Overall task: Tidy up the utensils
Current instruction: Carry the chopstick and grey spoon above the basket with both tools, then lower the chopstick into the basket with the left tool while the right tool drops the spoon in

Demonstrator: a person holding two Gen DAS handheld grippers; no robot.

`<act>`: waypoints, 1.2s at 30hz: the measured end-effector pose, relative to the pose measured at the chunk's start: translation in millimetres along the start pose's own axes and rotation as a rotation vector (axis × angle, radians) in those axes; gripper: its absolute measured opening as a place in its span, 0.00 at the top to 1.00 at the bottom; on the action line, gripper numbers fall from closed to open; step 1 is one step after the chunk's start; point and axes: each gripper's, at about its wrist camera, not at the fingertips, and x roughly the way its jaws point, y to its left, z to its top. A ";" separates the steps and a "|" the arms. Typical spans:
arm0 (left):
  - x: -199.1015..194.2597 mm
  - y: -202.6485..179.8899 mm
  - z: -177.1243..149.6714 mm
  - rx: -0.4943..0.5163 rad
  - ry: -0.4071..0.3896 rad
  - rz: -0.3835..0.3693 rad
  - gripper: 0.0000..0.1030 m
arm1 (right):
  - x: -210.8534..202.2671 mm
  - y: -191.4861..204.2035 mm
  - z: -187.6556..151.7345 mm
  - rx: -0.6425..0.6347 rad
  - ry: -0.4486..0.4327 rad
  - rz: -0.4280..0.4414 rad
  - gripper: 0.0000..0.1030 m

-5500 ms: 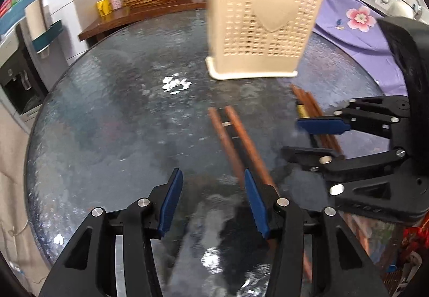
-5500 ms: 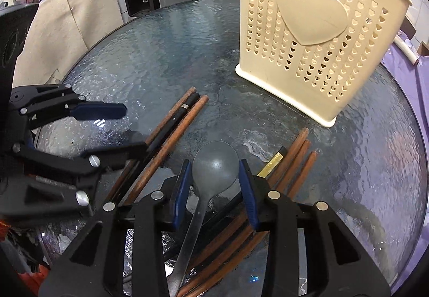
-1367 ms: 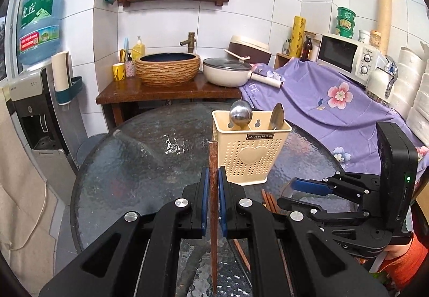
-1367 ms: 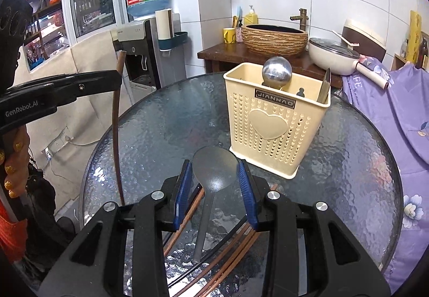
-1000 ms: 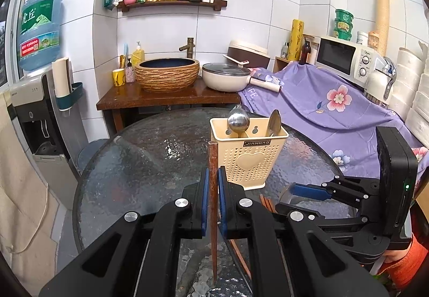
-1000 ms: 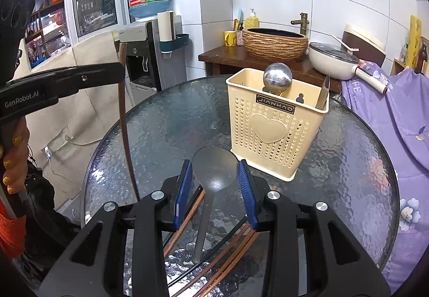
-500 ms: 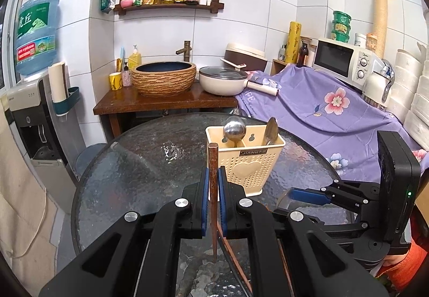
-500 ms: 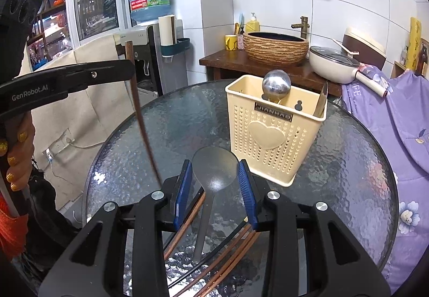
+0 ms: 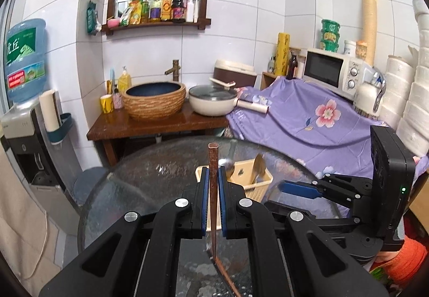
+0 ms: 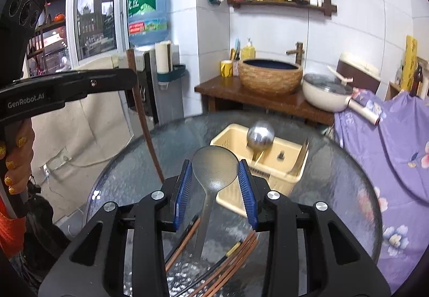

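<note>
Holding a brown chopstick (image 9: 213,179) upright, the left tool (image 9: 212,203) has its blue pads clenched on the shaft near the upper end; the lower end hangs free toward the glass surface (image 9: 139,184). Vertical grip probably chosen so the stick can drop tip-down into the cream utensil basket (image 9: 252,184), which stands toward the far edge of the surface, just beyond the tool. In the right wrist view the same chopstick (image 10: 144,120) slants slightly, well above the surface and left of the basket (image 10: 270,165), not yet over its opening. Right tool (image 10: 214,189) is clamped on a grey spoon (image 10: 214,171) by the sides of its bowl, handle pointing down at the surface; bowl-up orientation matches how the utensils already in the basket stand. Basket contents: a steel ladle (image 10: 260,134) with its round bowl up in one compartment, and a flat metal utensil (image 10: 300,160) leaning at the right end; middle section looks free, though the divider layout is partly blurred. Remaining chopsticks (image 10: 228,264) lie in a loose bundle at the near edge of the surface, below the right tool. Judgement: mid-task, both tools loaded and in carry toward the basket. Risk: the long stick may swing in the grip or catch the basket rim on lowering.
</note>
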 end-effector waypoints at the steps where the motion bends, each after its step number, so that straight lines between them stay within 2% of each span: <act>1: -0.9 -0.3 5.9 0.001 -0.005 -0.005 0.93 | -2.5 -1.6 8.0 -0.001 -0.017 -0.004 0.65; 4: -6.1 -3.3 34.0 0.008 -0.045 0.004 0.93 | -8.7 -9.6 36.5 0.001 -0.067 -0.018 0.65; 9: -6.2 -10.6 75.5 0.010 -0.111 0.029 0.93 | -7.4 -22.8 82.8 -0.012 -0.141 -0.099 0.65; 14: 17.6 -12.3 99.0 -0.017 -0.128 0.051 0.93 | 6.0 -44.6 103.8 0.017 -0.174 -0.173 0.65; 18: 46.6 -10.7 96.6 -0.044 -0.118 0.069 0.93 | 26.4 -59.9 94.2 0.042 -0.165 -0.217 0.65; 25: 91.5 -2.1 67.3 -0.086 -0.050 0.051 0.93 | 60.0 -65.3 47.8 0.030 -0.125 -0.253 0.65; 36: 119.7 3.2 22.5 -0.092 0.033 0.049 0.93 | 88.5 -57.1 -3.2 0.010 -0.085 -0.277 0.65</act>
